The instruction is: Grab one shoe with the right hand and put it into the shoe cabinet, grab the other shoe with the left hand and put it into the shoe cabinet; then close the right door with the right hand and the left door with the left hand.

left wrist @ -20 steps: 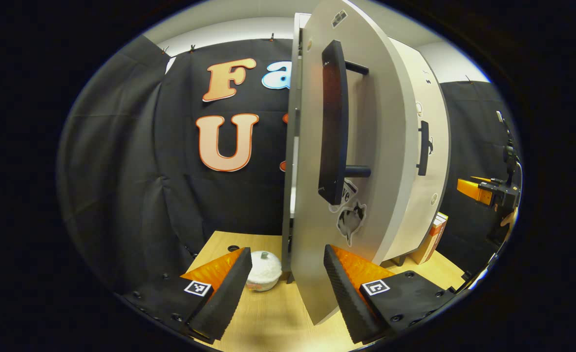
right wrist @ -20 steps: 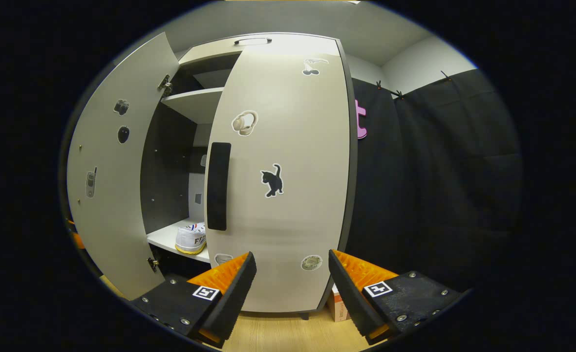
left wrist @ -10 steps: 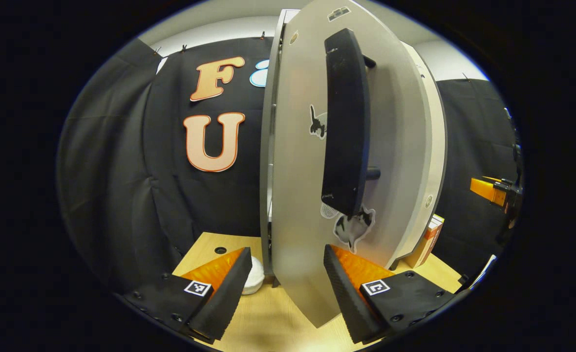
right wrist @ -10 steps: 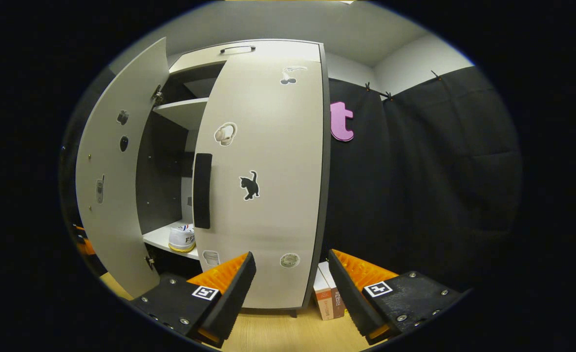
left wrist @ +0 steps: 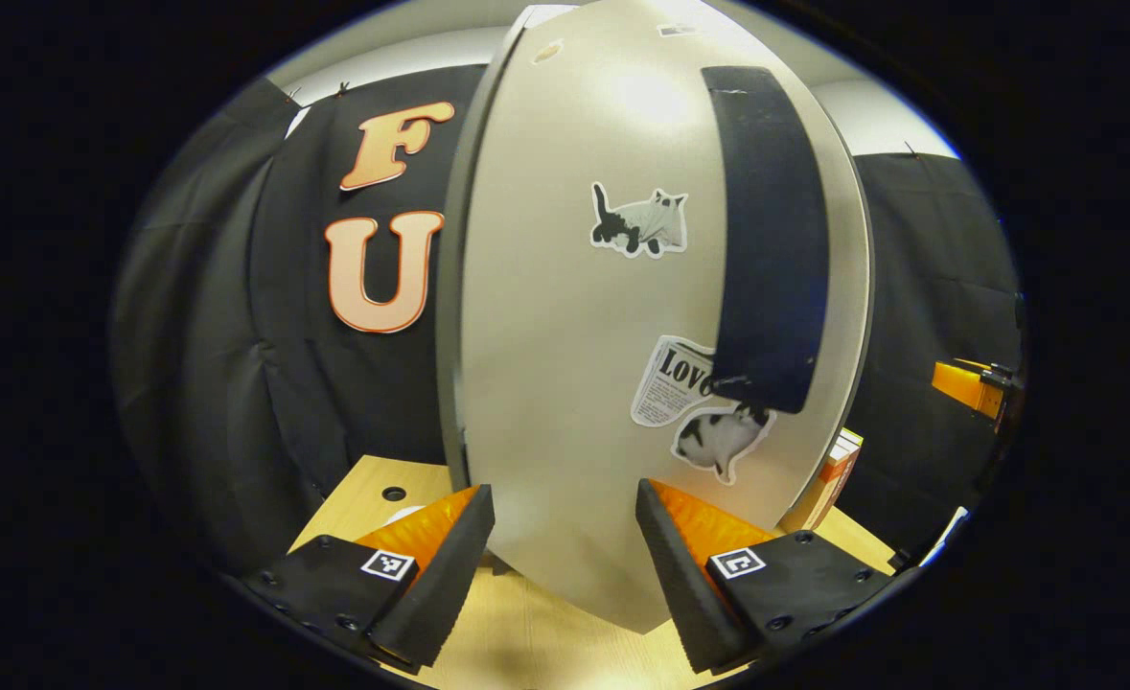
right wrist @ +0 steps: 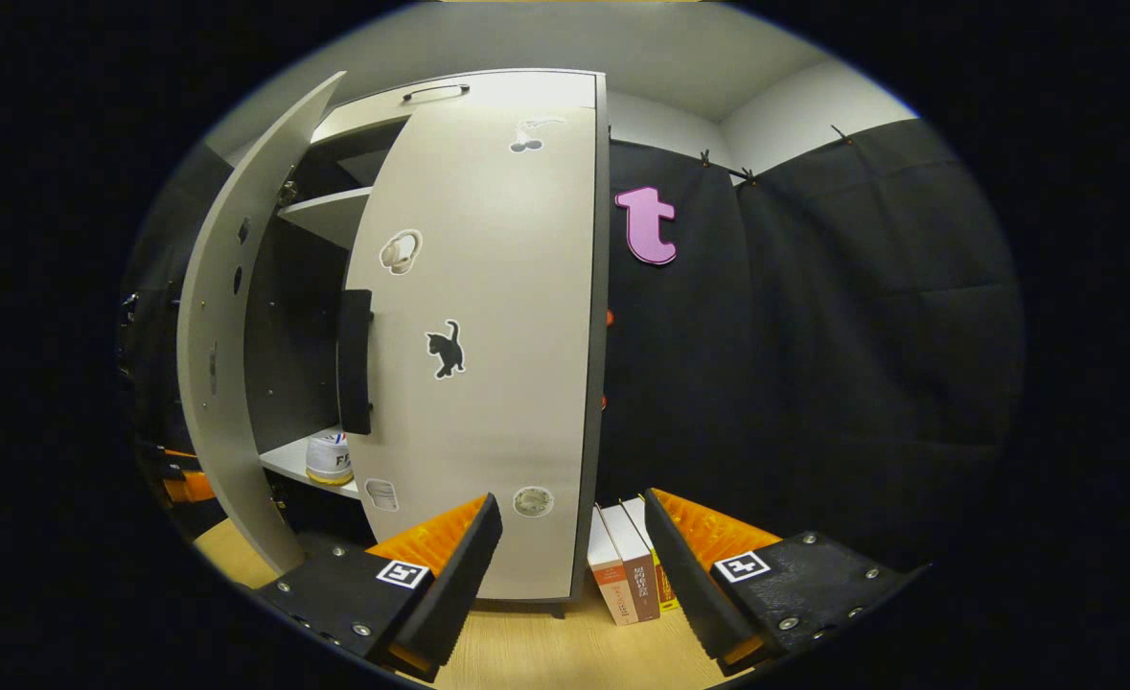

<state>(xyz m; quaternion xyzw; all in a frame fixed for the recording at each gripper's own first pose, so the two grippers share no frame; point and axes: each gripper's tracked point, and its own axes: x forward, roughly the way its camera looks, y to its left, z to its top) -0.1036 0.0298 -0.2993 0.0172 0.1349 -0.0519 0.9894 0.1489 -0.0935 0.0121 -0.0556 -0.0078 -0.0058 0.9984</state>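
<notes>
Two doors on one tall shoe cabinet, at different stages: right door closed flat against the carcass in the right gripper view, left door swung partway and standing out at an angle, seen edge-on as left door from the right gripper view with a gap showing shelves and one shoe on the lower shelf. Second shoe hidden behind the closed panel, so cannot confirm from here. Judged as a rigid, light board on hinges: stiff, smooth-faced, likely to swing freely and to bounce off the frame if shoved hard. Best contact probably the long dark handle near the free edge, or a flat push on the panel beside it, far from the hinge side for leverage; slick stickered face offers little grip for a pinch. Long axis of the panel and of the handle vertical, hinge line on the cabinet's outer left edge, free edge pointing out toward the booth. Left gripper with fingers spread apart, holding nothing, close against the lower outer face of the left door; actual contact not clear. Right gripper likewise spread and empty, low before the closed door, near a few books standing on the wooden table just beside the cabinet.
</notes>
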